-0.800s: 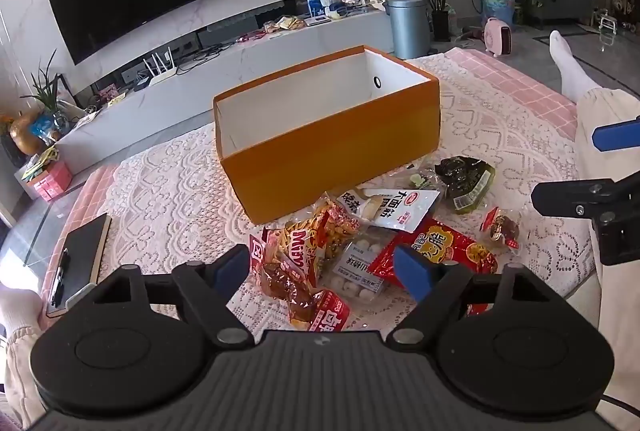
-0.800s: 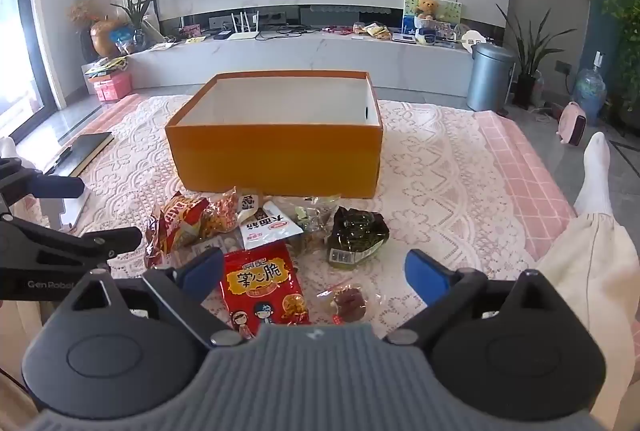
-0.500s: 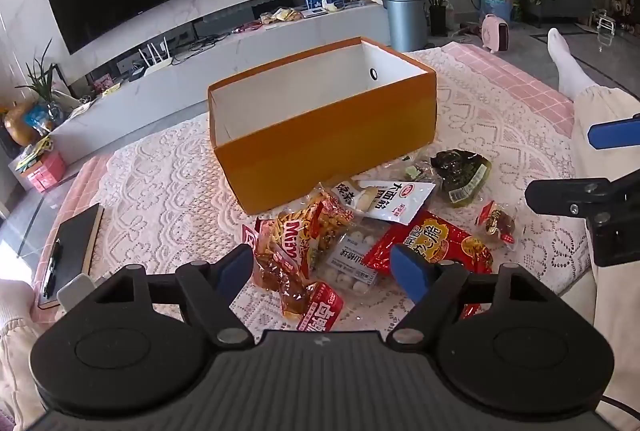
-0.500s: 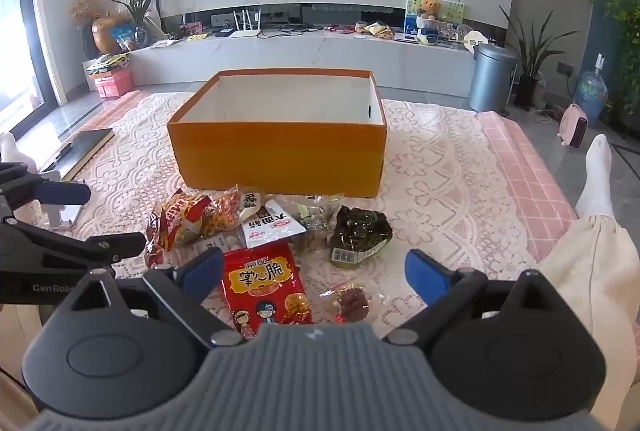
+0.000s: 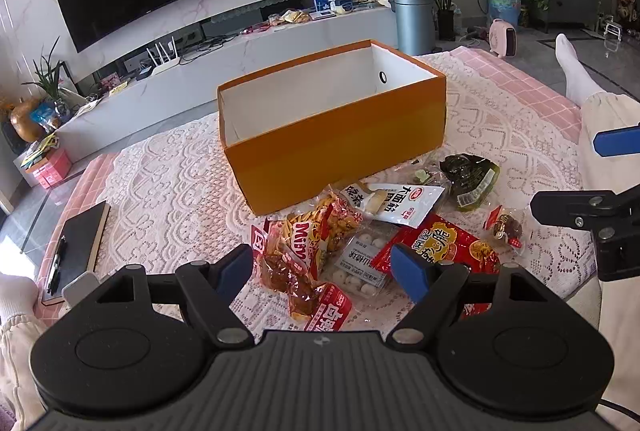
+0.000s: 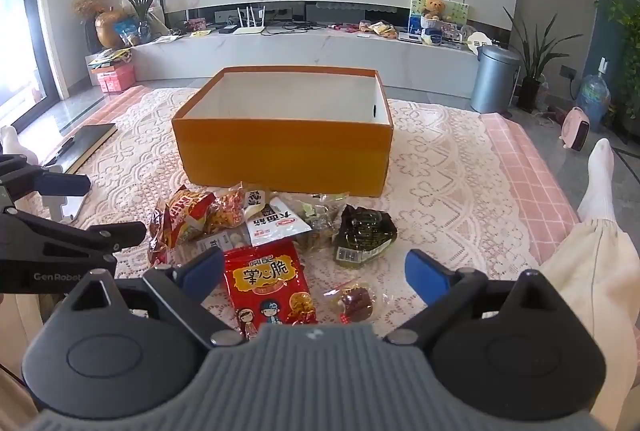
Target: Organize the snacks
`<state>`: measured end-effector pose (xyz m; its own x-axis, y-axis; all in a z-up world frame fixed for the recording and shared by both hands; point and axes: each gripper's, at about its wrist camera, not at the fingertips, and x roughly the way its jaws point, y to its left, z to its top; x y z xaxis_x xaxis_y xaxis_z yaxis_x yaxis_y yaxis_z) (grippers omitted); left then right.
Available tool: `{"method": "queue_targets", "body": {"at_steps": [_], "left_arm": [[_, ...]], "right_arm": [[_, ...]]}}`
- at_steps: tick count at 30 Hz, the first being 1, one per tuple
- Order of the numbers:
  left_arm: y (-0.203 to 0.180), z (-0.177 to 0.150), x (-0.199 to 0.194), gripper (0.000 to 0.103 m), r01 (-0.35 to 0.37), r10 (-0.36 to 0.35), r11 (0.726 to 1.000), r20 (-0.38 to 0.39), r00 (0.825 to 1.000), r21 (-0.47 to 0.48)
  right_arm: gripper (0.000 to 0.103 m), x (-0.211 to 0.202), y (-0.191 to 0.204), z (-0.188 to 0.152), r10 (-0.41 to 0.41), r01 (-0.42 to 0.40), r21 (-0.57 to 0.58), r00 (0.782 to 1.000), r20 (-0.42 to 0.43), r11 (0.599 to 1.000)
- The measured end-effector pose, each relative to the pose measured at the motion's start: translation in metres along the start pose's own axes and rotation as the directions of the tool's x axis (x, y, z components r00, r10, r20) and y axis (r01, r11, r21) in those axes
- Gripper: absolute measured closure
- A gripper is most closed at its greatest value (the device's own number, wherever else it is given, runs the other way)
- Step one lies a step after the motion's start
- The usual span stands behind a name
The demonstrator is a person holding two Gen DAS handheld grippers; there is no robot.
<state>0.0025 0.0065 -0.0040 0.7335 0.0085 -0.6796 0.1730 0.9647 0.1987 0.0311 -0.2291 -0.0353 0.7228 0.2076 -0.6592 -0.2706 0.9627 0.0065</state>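
Both jaws stand wide apart and hold nothing. The left gripper (image 5: 322, 269) and right gripper (image 6: 314, 273) tilt downward above the snacks (image 5: 360, 227), a loose pile of packets on the lace cloth (image 6: 452, 191) just in front of the orange box (image 6: 280, 147). The box is open-topped, with only bare white inner walls showing. Bare cloth lies to both sides of the pile. The nearest packets are partly hidden behind each gripper's body. A trouser leg (image 6: 588, 271) borders the right edge.

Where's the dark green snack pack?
Right wrist view: dark green snack pack lies on the lace cloth, right end of the pile, just before the orange box.
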Motion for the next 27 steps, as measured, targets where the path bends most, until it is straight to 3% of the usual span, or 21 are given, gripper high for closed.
{"method": "queue_targets", "body": {"at_steps": [27], "left_arm": [[0.0024, -0.0025, 0.0001, 0.011, -0.001, 0.001, 1.0, -0.004, 1.0, -0.007]], "right_arm": [[0.009, 0.0026, 0.0048, -0.0013, -0.019, 0.019, -0.011, 1.0, -0.015, 1.0]]}}
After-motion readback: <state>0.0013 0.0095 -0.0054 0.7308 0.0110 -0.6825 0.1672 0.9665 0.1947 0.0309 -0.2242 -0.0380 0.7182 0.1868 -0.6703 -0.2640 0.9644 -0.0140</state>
